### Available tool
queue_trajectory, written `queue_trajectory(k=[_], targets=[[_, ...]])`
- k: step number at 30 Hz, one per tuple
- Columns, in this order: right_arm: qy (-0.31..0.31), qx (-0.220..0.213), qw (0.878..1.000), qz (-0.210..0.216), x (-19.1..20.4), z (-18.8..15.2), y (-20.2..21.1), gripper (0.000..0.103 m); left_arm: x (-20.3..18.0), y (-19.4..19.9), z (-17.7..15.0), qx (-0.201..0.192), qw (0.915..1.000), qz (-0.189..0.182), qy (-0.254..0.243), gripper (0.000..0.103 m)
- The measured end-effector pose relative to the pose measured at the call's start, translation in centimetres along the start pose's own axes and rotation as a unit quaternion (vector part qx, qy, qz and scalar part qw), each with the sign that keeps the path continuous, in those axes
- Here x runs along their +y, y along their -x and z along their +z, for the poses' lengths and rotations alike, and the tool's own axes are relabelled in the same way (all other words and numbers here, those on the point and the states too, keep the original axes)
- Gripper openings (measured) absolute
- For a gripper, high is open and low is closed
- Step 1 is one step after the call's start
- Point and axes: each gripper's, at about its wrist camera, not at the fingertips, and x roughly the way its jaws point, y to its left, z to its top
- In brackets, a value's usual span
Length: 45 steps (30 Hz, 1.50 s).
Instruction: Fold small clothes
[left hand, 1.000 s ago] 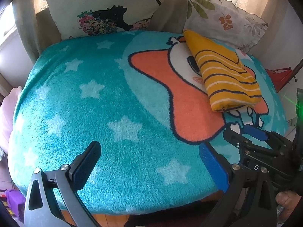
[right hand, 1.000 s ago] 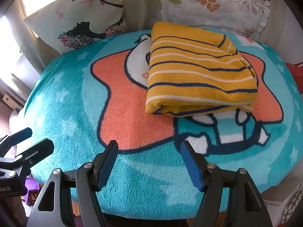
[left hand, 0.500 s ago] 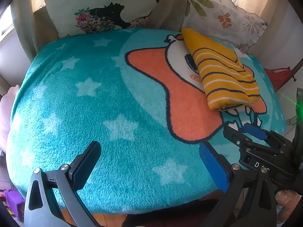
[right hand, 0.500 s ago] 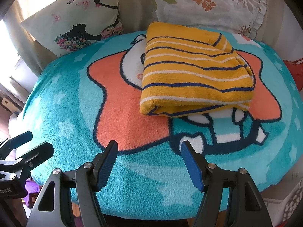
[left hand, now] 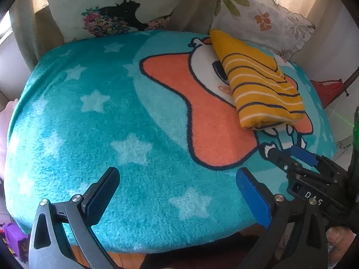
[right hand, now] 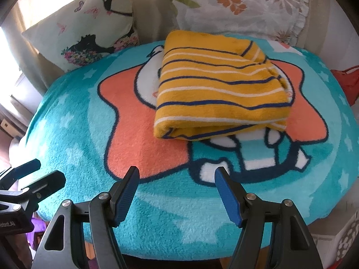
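Note:
A folded yellow garment with navy and white stripes (right hand: pixel 219 89) lies on a teal fleece blanket with an orange star and cartoon figure (right hand: pixel 134 121). In the left wrist view the garment (left hand: pixel 262 89) is at the far right. My left gripper (left hand: pixel 177 179) is open and empty above the blanket's front edge. My right gripper (right hand: pixel 177 179) is open and empty, in front of the garment and apart from it. The right gripper also shows at the right of the left wrist view (left hand: pixel 289 154). The left gripper shows at the left edge of the right wrist view (right hand: pixel 38 172).
Two patterned pillows stand behind the blanket, one with a black silhouette (right hand: pixel 85 33) and one with leaves (right hand: pixel 235 4). A red object (right hand: pixel 347 78) lies off the right side. A purple thing (left hand: pixel 13 235) sits low at the left.
Both grippers have drawn back and lifted a little, so the garment sits farther from them. Both stay open and the garment has not moved.

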Motion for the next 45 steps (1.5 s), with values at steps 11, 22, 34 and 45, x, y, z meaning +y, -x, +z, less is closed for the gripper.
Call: queue_trajectory(k=[11, 22, 34, 45], targets=[[-0.032, -0.020, 0.999, -0.007, -5.2, 2.2, -0.5, 0.074, -3.0, -2.7, 1.4, 0.026, 0.9996, 0.005, 0.008, 0.103], [-0.025, -0.027, 0.999, -0.012, -11.8, 6.7, -1.8, 0.074, -9.3, -6.0, 5.1, 0.036, 0.9993, 0.006, 0.002, 0.103], [-0.004, -0.019, 1.000, -0.003, -15.9, 8.8, -3.4, 0.075, -13.0, -8.4, 7.9, 0.034, 0.9992, 0.019, 0.013, 0.103], [0.042, -0.026, 0.999, 0.022, -15.3, 9.9, -3.6, 0.075, -13.6, -8.8, 8.4, 0.048, 0.9970, 0.058, 0.021, 0.103]])
